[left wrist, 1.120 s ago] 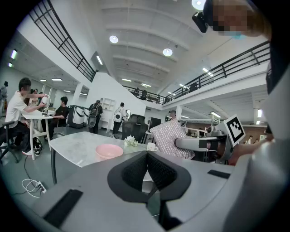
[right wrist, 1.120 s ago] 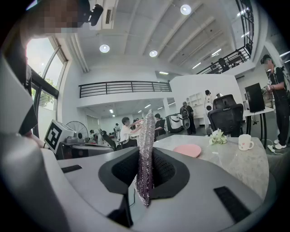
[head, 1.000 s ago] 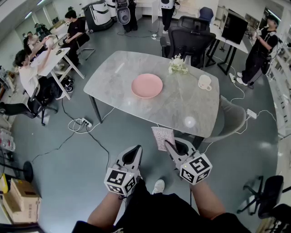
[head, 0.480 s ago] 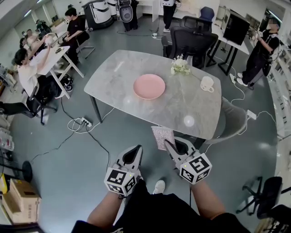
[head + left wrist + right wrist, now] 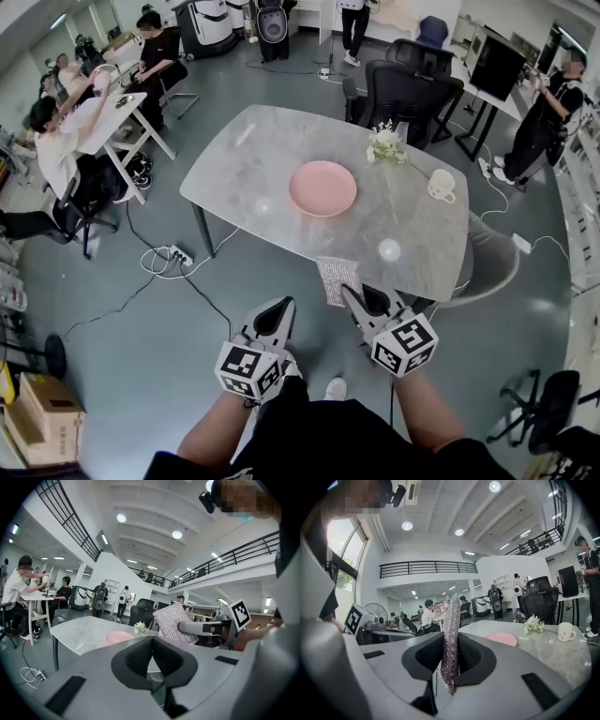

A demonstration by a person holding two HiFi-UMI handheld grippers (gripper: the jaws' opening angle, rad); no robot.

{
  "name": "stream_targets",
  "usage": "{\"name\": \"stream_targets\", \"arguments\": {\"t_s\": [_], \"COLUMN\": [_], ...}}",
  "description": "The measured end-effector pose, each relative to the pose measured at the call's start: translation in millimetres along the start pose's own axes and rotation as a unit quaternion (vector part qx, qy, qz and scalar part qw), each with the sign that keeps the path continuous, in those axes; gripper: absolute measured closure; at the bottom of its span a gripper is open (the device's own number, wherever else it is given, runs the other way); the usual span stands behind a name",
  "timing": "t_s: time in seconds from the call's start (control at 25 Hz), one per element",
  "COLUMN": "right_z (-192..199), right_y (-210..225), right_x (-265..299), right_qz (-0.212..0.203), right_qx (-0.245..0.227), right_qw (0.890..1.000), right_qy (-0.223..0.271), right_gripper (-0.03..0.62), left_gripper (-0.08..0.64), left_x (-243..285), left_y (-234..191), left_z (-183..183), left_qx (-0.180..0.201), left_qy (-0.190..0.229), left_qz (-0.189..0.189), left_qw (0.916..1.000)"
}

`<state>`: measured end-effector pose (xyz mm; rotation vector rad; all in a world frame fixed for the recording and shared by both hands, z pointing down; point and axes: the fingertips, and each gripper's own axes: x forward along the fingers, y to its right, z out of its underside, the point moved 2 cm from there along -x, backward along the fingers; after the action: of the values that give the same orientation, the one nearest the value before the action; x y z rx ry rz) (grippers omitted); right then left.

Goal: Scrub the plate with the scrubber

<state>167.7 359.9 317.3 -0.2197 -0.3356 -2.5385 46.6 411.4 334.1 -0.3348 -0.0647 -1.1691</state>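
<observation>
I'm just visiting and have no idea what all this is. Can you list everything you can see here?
table: one, grey marble, centre of the room
plate: one, pink, middle of the table
flowers: one small bunch, white, on the table beyond the plate
mug: one, white, on the table's right side
office chairs: at least two, black, beyond the table
grey chair: one, at the table's near right corner
cardboard box: one, brown, on the floor at lower left
people: several, seated at left, standing at the edges
scrubber: one, silvery, clamped in the right gripper
left gripper: one, grey, shut, empty
right gripper: one, grey, short of the table
</observation>
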Motion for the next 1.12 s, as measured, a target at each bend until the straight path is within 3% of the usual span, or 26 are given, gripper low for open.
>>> {"name": "stream_targets", "arguments": {"t_s": [0.64,1.12], "right_z": [-23.2,-33.2], "right_y": [6.5,38.0], "right_x": [127.4,158.0], "right_qz": [0.031,0.051], "right_qx": [0.018,0.019], "right_qw": [0.999,0.998], "right_qy": [0.012,0.016], "right_gripper": [0.519,0.518], "left_gripper": [0.545,0.545], "left_x": [25.7,59.9], "left_y": [-122.6,-142.5], "left_z": [-15.4,-19.0], "left_qx": [-0.008,-0.011], "left_qy": [-0.018,-0.027], "left_qz": [0.027,0.044], "left_qw": [0.9994,0.9986]}}
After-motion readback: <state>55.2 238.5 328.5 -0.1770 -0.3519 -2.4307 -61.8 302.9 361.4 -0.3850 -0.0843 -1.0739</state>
